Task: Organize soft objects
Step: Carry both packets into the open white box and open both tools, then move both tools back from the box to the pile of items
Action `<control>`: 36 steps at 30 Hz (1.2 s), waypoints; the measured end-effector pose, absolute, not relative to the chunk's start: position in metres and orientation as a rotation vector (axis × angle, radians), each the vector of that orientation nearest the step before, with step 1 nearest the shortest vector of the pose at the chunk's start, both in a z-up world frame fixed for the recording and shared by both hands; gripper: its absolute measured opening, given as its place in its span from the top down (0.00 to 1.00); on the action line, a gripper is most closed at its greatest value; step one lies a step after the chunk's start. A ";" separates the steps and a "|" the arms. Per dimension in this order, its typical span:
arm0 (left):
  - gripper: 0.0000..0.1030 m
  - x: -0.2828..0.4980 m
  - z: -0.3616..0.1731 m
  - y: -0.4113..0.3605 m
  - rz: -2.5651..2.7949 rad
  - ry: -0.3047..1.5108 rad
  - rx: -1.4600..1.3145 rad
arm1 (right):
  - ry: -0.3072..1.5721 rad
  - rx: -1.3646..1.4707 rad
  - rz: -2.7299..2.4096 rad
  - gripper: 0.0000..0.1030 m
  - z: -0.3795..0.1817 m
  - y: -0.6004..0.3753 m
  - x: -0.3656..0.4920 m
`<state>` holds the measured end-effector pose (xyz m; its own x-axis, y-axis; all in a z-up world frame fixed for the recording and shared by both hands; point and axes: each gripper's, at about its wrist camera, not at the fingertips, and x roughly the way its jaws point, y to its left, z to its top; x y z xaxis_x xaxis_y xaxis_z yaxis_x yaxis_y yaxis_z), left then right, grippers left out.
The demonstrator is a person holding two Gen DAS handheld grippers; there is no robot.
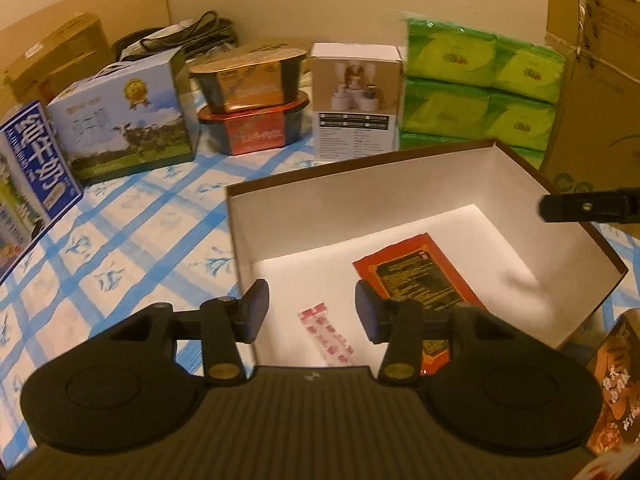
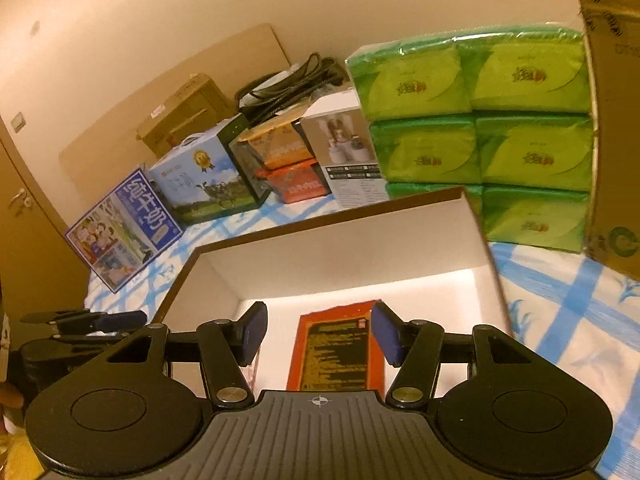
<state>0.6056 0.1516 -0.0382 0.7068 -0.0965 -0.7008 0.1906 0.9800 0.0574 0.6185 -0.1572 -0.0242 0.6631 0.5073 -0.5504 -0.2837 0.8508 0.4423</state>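
Observation:
An open white-lined box stands on the blue checked cloth. Inside lie a red flat packet and a small clear pink-printed sachet. My left gripper is open and empty, above the box's near left corner. My right gripper is open and empty, above the red packet at the box's near side; one of its fingers shows at the right of the left wrist view. The left gripper's fingers show at the left of the right wrist view.
Green tissue packs are stacked behind the box. A cardboard carton stands at right. Behind are a white product box, two stacked oval tubs, milk cartons and an orange packet near right.

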 end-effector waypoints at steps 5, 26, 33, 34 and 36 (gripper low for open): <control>0.57 0.589 -0.026 0.166 -0.138 0.764 0.112 | 0.700 0.306 0.452 0.44 -0.007 -0.166 0.595; 0.56 0.393 0.049 0.194 -0.038 0.747 -0.036 | 0.677 0.302 0.353 0.31 0.052 -0.205 0.403; 0.55 0.317 0.054 0.171 -0.040 0.741 -0.055 | 0.663 0.323 0.377 0.30 0.054 -0.216 0.331; 0.55 0.306 0.054 0.167 -0.040 0.740 -0.059 | 0.659 0.322 0.381 0.30 0.054 -0.217 0.323; 0.54 0.287 0.054 0.158 -0.046 0.735 -0.063 | 0.655 0.320 0.386 0.30 0.054 -0.217 0.303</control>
<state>0.2874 0.1582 0.0540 0.7409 -0.0635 -0.6686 0.0194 0.9971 -0.0733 0.3033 -0.2174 0.0535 0.7271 0.4423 -0.5250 -0.2445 0.8815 0.4040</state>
